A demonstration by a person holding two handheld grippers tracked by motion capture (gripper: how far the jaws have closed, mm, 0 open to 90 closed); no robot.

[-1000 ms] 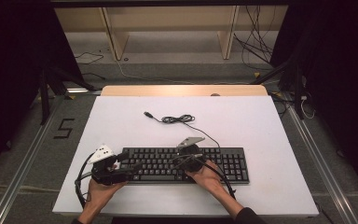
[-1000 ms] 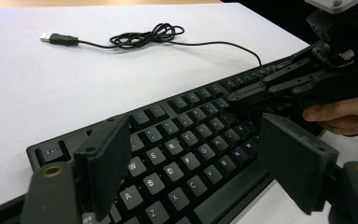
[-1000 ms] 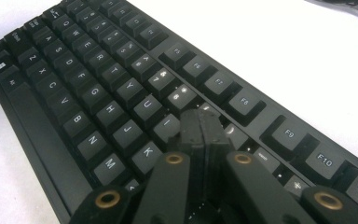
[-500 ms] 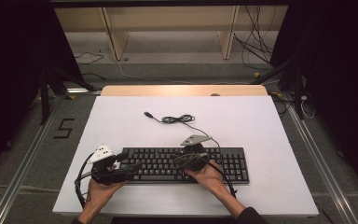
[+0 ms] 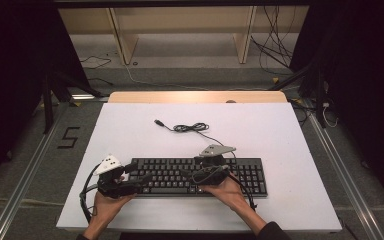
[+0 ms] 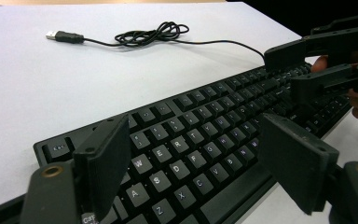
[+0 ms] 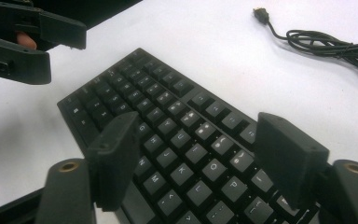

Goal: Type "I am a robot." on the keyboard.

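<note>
A black keyboard (image 5: 200, 176) lies flat near the front edge of the white table (image 5: 280, 135). Its thin cable (image 5: 190, 128) is coiled behind it and ends in a USB plug (image 5: 158, 122). My left gripper (image 5: 141, 181) hovers over the keyboard's left end, and in the left gripper view it (image 6: 198, 163) stands open above the letter keys (image 6: 182, 154). My right gripper (image 5: 187, 175) points left over the keyboard's middle. Its jaws have just been opening, and in the right gripper view it (image 7: 200, 158) is wide open with nothing between the pads.
A wooden strip (image 5: 197, 97) borders the table's far edge, with shelving (image 5: 180, 30) and loose cables on the floor beyond. Bare white table surface lies behind and to the right of the keyboard.
The right gripper has lifted a little off the keys and drifted slightly right. The left hand and the keyboard have stayed put.
</note>
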